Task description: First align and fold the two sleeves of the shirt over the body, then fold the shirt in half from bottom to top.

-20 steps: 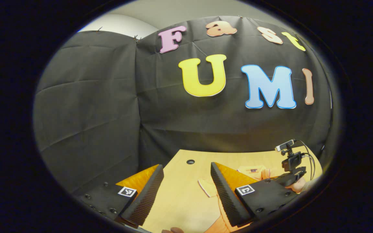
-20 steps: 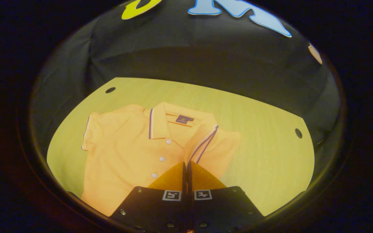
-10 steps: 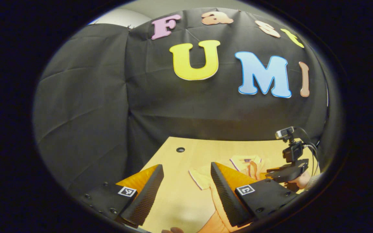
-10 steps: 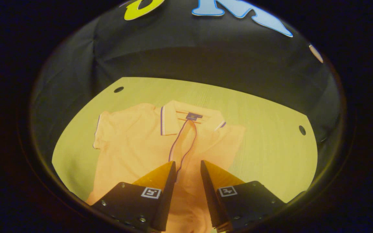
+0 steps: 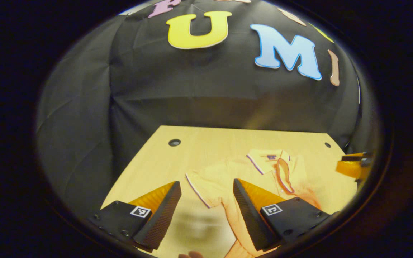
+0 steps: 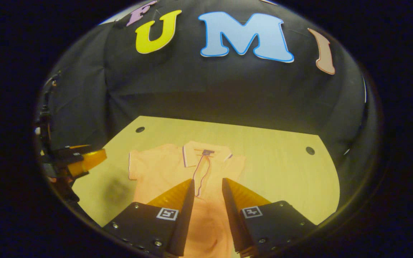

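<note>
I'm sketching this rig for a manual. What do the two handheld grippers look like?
Each gripper, left and right, has two wedge-shaped fingers tapering toward the tips, with finely ribbed inner pads. The fingers sit on black plates studded with small screws, and each plate carries a square black-and-white marker. In the right gripper view the left gripper carries a small camera with cables above it.

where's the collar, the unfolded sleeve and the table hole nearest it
collar (image 6: 200,154): right gripper view, its back band by the label
sleeve (image 6: 137,168): right gripper view, middle of the sleeve
hole (image 6: 140,129): right gripper view, the dark opening
</note>
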A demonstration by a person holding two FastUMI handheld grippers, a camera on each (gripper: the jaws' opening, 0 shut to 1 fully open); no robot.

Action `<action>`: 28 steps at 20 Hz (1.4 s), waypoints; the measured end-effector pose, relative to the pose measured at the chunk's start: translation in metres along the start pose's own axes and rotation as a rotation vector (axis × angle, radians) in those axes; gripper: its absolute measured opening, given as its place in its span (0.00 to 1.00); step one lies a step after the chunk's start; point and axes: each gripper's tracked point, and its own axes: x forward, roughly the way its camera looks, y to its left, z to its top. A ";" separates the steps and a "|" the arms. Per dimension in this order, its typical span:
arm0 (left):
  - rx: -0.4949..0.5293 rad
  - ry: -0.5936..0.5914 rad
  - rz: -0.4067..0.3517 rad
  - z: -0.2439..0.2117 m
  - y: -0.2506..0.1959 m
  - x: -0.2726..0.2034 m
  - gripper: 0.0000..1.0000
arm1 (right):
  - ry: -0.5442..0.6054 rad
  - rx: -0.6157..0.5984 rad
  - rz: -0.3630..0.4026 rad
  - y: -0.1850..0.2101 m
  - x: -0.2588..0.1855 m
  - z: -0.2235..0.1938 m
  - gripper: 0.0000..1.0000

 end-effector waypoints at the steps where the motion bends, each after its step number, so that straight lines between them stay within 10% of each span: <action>1: 0.000 0.025 0.000 -0.010 0.002 0.014 0.96 | -0.009 0.018 -0.006 0.000 -0.011 0.001 0.50; 22: -0.025 0.242 0.063 -0.099 0.012 0.115 0.95 | 0.043 0.205 -0.195 -0.051 -0.081 -0.028 0.50; 26: -0.014 0.233 0.068 -0.096 0.003 0.119 0.34 | 0.059 0.200 -0.187 -0.048 -0.079 -0.034 0.50; 28: -0.005 0.230 0.077 -0.099 0.001 0.119 0.23 | 0.061 0.201 -0.189 -0.048 -0.080 -0.035 0.50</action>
